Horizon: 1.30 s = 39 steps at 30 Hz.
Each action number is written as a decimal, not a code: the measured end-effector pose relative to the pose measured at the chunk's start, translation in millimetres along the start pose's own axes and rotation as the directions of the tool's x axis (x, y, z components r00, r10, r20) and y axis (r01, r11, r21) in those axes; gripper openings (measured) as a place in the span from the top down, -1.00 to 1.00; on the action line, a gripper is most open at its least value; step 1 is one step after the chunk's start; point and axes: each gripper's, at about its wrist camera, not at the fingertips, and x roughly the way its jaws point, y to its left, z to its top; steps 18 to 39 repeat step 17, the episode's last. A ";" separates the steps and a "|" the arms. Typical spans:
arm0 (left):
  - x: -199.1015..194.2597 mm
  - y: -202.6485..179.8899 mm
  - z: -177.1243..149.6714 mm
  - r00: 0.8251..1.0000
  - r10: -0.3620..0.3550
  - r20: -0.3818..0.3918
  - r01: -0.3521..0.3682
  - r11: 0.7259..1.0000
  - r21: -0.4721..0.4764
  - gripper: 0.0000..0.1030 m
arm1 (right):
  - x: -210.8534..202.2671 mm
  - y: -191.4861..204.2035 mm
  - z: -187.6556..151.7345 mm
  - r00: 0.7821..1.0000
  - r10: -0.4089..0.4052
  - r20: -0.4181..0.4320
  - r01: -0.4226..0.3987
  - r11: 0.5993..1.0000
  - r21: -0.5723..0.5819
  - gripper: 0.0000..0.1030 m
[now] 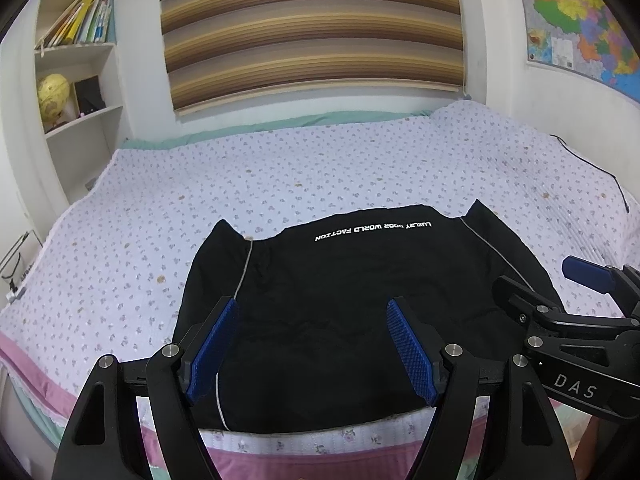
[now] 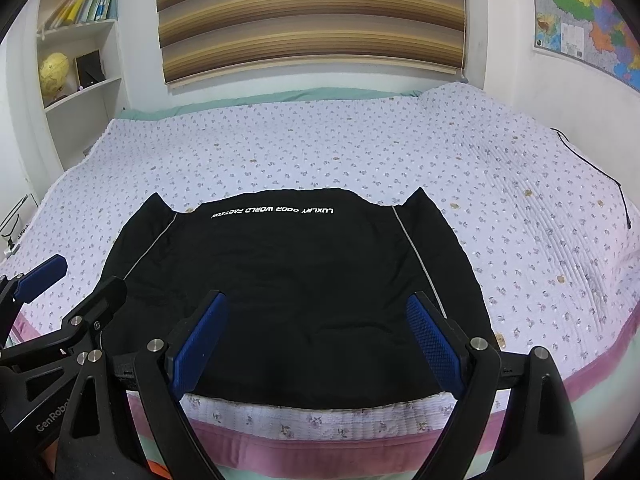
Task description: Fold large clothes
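Note:
A black garment [image 1: 332, 304] with white lettering and thin grey piping lies folded and flat at the near edge of the bed; it also shows in the right wrist view [image 2: 288, 292]. My left gripper [image 1: 312, 308] is open and empty, hovering above the garment's near part. My right gripper [image 2: 316, 304] is open and empty, also above the garment's near part. The right gripper shows at the right edge of the left wrist view [image 1: 536, 284]. The left gripper shows at the left edge of the right wrist view [image 2: 84, 276].
The bed [image 1: 320, 168] has a lilac flowered quilt with a pink border. A black cable [image 2: 616, 184] lies at its far right. A bookshelf [image 1: 76, 60] with a globe stands at the left, a striped blind and a wall map behind.

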 end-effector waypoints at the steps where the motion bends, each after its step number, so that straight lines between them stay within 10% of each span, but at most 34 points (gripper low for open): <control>1: 0.5 0.1 -0.1 1.000 0.000 -0.001 0.000 1.000 0.001 -0.51 | 0.4 0.0 -0.1 1.000 0.000 -0.001 0.000 1.000 0.000 -0.79; 39: 3.4 1.9 -2.9 0.999 0.017 0.030 -0.018 1.000 0.014 -0.51 | 8.5 -1.4 -2.7 1.000 -0.005 -0.018 0.005 1.000 0.010 -0.79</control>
